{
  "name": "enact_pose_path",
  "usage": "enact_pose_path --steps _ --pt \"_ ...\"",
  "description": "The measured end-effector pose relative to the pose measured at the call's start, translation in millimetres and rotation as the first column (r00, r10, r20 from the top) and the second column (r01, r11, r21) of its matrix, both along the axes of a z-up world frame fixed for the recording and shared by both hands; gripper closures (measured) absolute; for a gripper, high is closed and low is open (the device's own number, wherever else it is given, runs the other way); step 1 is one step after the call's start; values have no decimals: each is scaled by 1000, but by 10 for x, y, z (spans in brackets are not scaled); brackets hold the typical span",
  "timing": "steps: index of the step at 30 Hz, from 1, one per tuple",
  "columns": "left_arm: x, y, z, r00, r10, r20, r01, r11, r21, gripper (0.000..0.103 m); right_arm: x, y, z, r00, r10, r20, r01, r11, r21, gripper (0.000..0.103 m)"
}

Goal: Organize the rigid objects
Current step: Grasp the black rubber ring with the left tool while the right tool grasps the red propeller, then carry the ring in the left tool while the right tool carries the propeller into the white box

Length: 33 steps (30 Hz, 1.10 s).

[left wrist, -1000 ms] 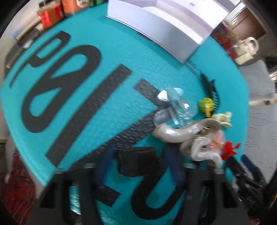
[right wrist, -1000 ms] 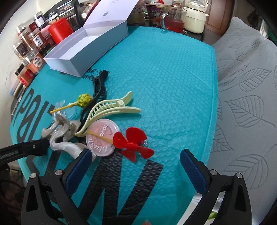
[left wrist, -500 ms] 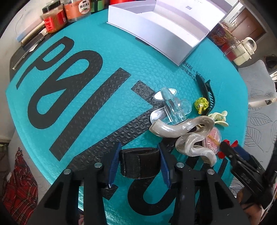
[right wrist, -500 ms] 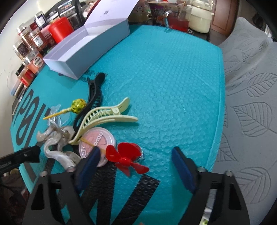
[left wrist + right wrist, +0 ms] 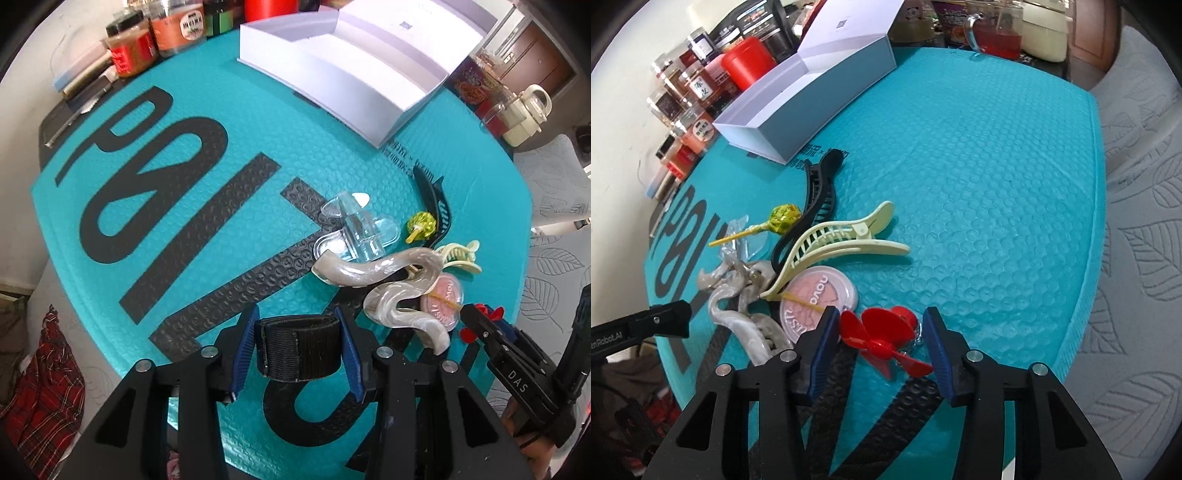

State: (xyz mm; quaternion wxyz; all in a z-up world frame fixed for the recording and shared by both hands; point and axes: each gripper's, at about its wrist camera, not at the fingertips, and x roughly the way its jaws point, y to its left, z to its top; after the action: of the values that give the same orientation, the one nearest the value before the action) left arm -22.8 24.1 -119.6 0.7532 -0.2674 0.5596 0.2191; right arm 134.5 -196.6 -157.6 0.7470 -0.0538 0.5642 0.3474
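My left gripper (image 5: 297,350) is shut on a black fabric strap (image 5: 299,347), held just above the teal mat (image 5: 207,229). My right gripper (image 5: 881,338) points down at a red propeller (image 5: 882,339) on the mat; its jaws are closing and the blue pads touch the blades on both sides. Beside it lie a pink blush compact (image 5: 816,299), a cream claw clip (image 5: 842,240), a pearly wavy hair clip (image 5: 391,288), a black hair clip (image 5: 816,192), a yellow-green lollipop (image 5: 785,218) and a clear clip (image 5: 362,229). An open white box (image 5: 351,77) stands at the back.
Several jars (image 5: 698,85) line the mat's far left edge. A glass mug of red drink (image 5: 993,33) and a cream kettle (image 5: 528,110) stand behind the box. Grey leaf-patterned fabric (image 5: 1137,240) borders the mat on the right. A red plaid cloth (image 5: 44,387) hangs low on the left.
The right gripper's jaws have narrowed from wide apart to the sides of the red propeller. The left gripper has risen a little with the black strap in it.
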Motion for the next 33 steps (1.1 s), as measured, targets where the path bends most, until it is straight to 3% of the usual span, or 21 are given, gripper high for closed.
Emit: enact_pose_path --steps 7,17,22,33 --pt "-73 -93 303 999 -12 45 11 1000 26 61 -33 -88 207 1000 3 21 -4 999 35 57" --pt "-75 -119 692 982 -139 125 134 990 46 61 -276 -211 624 995 -83 60 79 995 56 57" --pt "-91 -19 793 961 -236 143 232 972 40 61 -478 -232 791 985 -160 67 157 986 49 57" --pt "-82 336 966 883 -437 168 433 899 61 61 -1020 8 1029 947 -318 42 315 947 63 57"
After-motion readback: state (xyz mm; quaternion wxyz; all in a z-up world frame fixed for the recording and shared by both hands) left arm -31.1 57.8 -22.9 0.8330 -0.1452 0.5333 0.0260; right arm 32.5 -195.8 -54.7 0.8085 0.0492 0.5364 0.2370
